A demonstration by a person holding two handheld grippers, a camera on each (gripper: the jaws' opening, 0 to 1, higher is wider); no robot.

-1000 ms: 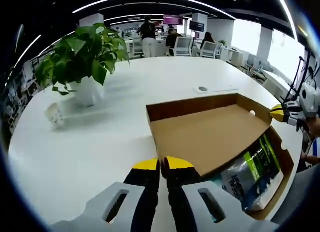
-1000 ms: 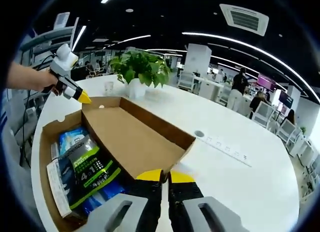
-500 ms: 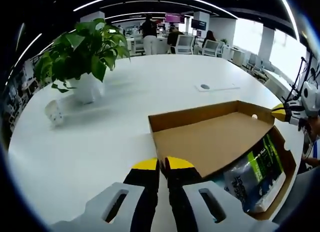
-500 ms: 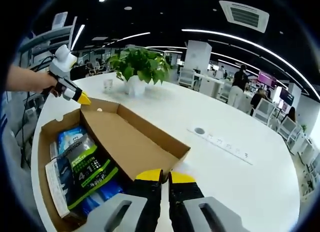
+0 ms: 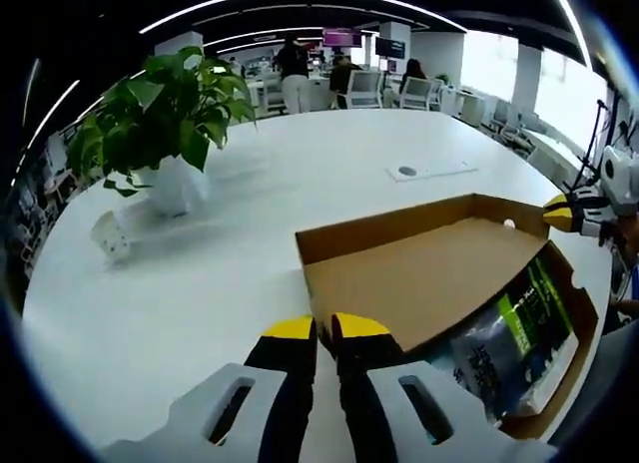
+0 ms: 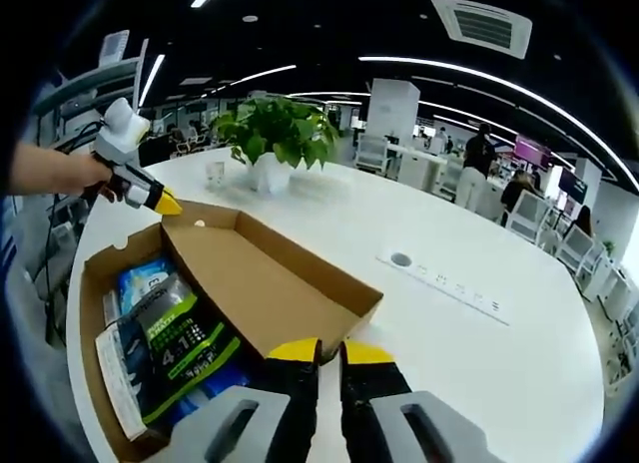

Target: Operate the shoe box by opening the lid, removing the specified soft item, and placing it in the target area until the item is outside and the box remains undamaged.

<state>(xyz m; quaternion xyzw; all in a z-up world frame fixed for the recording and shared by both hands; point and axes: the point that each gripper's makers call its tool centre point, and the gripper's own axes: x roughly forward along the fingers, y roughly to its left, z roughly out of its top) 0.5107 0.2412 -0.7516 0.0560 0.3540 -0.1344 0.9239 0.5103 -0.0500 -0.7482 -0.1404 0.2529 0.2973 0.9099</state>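
The soft item, a dark plastic pouch with green and white print, lies in the brown cardboard shoe box, on top of a blue packet and beside a flat white pack. It looks light, limp and slick, so it should sag and slide; a pinch on a sealed edge or corner seems safer than on the smooth face. The hinged cardboard lid is thin and stands half raised on the white counter. The left hand-held gripper and right hand-held gripper each have their yellow-tipped jaws nearly together at opposite lid corners; whether they pinch the edge I cannot tell. The right gripper view shows the stacked contents plainly; the left gripper view gives the leafy potted plant close up.
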